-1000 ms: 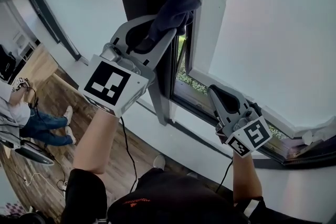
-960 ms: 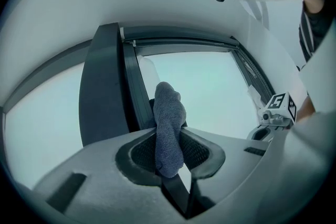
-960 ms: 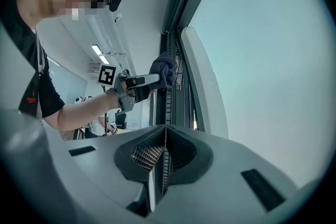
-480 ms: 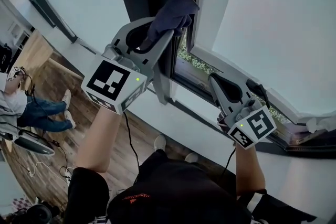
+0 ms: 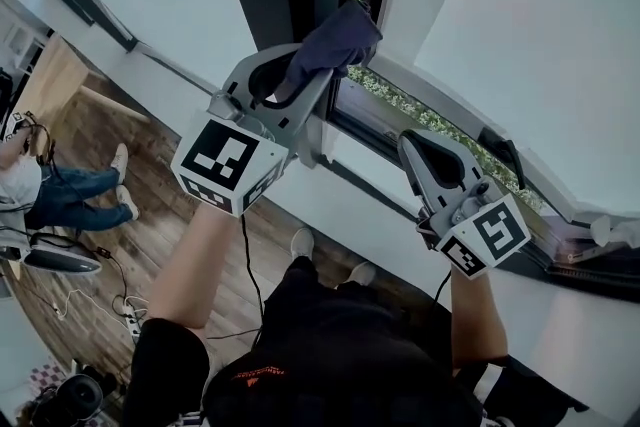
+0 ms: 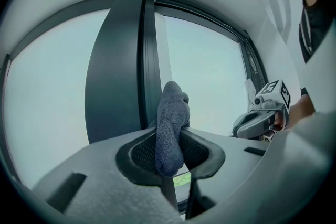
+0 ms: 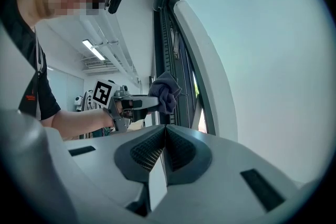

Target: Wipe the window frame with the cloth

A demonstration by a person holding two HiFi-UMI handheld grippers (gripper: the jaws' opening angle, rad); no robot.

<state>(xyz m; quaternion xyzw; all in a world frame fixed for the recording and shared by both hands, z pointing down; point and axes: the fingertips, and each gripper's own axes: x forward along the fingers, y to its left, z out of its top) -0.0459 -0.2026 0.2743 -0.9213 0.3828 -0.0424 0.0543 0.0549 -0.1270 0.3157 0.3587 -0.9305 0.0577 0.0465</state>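
Left claw (image 6: 169, 150) clamped on dark grey knitted cloth (image 6: 171, 113), at the dark metal window frame (image 6: 118, 60). Right claw (image 7: 164, 136) closed, empty.

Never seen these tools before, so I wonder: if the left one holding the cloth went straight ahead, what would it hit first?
Most likely the dark window frame post, with the cloth held by the left gripper touching first; how much gap is left is hard to judge.
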